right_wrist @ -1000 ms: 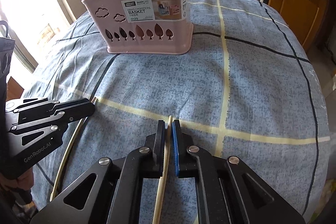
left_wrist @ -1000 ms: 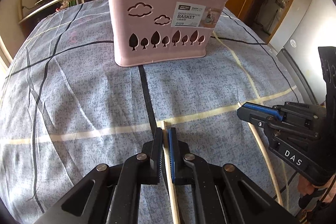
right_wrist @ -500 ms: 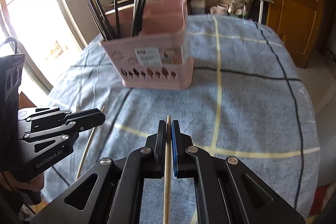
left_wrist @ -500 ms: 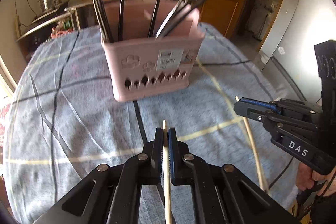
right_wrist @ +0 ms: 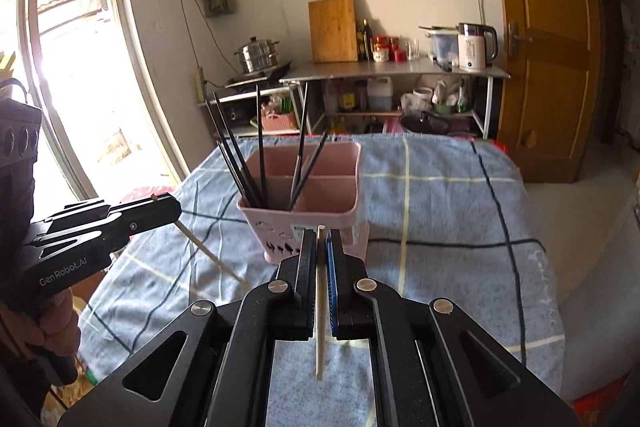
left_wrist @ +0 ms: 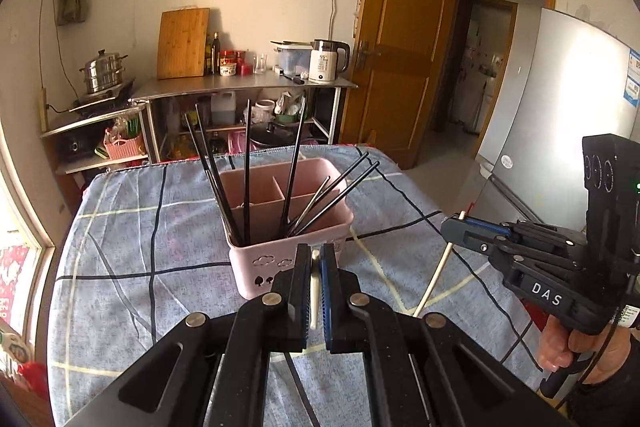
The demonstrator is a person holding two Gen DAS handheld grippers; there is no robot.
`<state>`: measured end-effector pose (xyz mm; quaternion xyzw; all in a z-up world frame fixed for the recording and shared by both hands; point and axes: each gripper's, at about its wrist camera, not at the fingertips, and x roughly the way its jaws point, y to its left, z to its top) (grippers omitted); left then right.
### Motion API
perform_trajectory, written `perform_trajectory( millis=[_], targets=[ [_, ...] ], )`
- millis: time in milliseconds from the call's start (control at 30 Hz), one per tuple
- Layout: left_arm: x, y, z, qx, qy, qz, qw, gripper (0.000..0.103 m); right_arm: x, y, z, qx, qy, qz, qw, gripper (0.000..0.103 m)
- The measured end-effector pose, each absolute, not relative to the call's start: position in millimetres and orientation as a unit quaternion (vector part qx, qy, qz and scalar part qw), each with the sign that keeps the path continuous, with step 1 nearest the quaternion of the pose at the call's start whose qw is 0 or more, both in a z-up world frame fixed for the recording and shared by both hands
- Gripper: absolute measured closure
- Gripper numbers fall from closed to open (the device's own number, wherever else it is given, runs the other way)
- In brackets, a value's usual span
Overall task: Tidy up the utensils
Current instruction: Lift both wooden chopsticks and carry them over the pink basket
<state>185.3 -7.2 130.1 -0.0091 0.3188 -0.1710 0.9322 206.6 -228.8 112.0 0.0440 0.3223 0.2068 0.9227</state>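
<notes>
The left gripper (left_wrist: 315,267) is clamped narrowly on a pale wooden chopstick (left_wrist: 315,291), the stick running along the slot between the two fingers with its tip poking just past them. The right gripper (right_wrist: 321,251) is likewise closed tight on a second pale chopstick (right_wrist: 320,311), whose lower end hangs free below the fingers and above the cloth. Each tool appears in the other's camera: the right one, marked DAS, sits at the right of the left wrist view with its stick slanting down toward the table; the left one, marked GenRobot.AI, sits at the left of the right wrist view.

Both grippers are held above the near part of the table, just short of the pink plastic utensil basket (left_wrist: 256,263). The basket stands on a blue tablecloth (left_wrist: 132,239) with black and cream stripes. It is split into compartments, and several black chopsticks (left_wrist: 247,171) lean in the near ones, fanned out left and right; the far compartments look unfilled, though their floors are hidden.

Beyond the table, a steel shelf (right_wrist: 396,69) along the far wall carries a wooden cutting board (right_wrist: 333,29) and a white electric kettle (right_wrist: 476,47).
</notes>
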Motion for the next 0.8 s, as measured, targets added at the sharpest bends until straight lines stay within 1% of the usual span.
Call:
perform_trajectory(
  millis=[433,600,800],
  targets=[
    [172.3,-0.7,122.2,-0.020,0.333,-0.166,0.928,0.099,190.5,-234.7,110.6,0.046,0.297,0.206,0.931,0.098],
    [170.6,4.0,114.0,-0.024,0.345,-0.166,0.924,0.099,183.1,-234.0,93.4,0.040,0.314,0.205,0.926,0.098],
    [164.2,6.3,112.4,-0.026,0.349,-0.170,0.921,0.099,162.6,-240.7,98.9,0.029,0.315,0.200,0.927,0.098]
  ],
)
